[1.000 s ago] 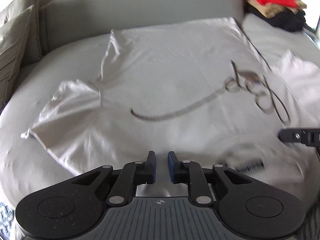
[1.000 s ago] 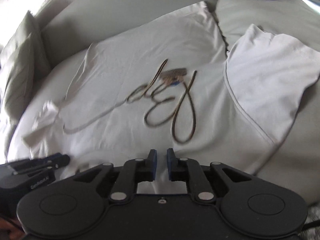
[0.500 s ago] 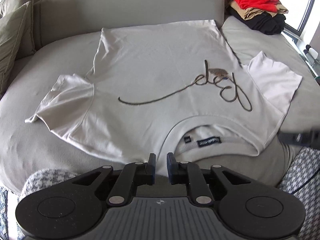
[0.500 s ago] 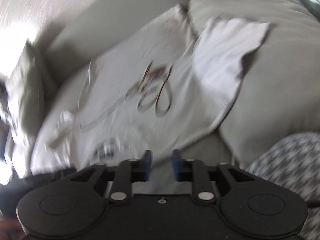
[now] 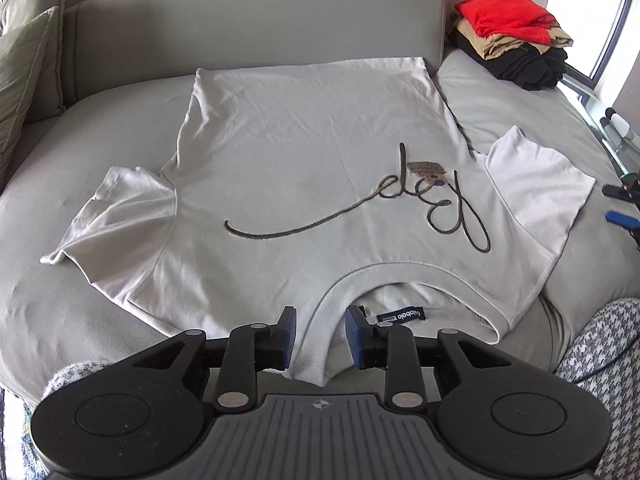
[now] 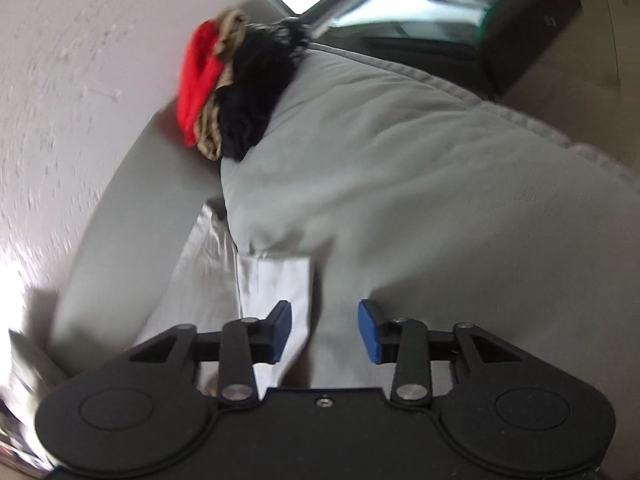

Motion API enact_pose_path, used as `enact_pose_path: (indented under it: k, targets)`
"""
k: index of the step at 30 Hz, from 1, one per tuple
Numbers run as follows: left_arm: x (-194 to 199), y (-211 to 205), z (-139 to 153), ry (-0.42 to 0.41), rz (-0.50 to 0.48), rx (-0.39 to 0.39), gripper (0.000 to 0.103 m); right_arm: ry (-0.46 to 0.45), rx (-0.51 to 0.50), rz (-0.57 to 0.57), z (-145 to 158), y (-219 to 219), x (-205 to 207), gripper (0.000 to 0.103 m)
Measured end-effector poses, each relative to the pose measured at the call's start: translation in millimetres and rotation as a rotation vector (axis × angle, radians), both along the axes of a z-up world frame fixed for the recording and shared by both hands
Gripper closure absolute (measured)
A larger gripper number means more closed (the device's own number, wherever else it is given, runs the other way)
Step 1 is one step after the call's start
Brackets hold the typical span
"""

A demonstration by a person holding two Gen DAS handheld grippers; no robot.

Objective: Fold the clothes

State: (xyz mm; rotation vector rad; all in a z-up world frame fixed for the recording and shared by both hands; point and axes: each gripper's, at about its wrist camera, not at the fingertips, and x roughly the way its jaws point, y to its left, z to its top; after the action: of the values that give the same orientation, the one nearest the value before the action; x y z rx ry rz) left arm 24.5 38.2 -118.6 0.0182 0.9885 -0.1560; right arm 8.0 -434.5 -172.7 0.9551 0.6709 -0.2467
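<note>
White t-shirt (image 5: 304,168) lies flat on the grey sofa (image 5: 248,12), collar nearest. Stack of folded clothes (image 5: 512,36) at the far right corner, green cushion (image 5: 24,64) far left — neither on the shirt. Left gripper (image 5: 320,334) now spread over the collar; right gripper (image 6: 325,330) has swung to the right sleeve edge, fingers apart — both were nearly closed a second ago.
</note>
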Motion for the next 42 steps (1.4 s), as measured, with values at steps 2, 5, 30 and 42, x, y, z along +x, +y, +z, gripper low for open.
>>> enact_pose_path:
  k: [2, 5, 30, 42]
  targets:
    - [-0.1, -0.9, -0.6, 0.002, -0.002, 0.002, 0.075, -0.019, 0.039, 0.0, -8.3, -7.0, 7.7, 0.073]
    - [-0.3, -2.1, -1.4, 0.005, -0.005, 0.007, 0.075, -0.037, 0.041, 0.012, -16.6, -6.6, 20.2, 0.076]
    - [-10.9, 13.7, -9.1, -0.011, 0.011, -0.056, 0.075, -0.107, -0.605, 0.536, 40.2, 198.5, 50.7, 0.101]
    - [-11.0, 22.4, -13.8, -0.005, 0.035, -0.065, 0.075, 0.066, -0.395, 0.584, 11.7, 202.1, 42.6, 0.08]
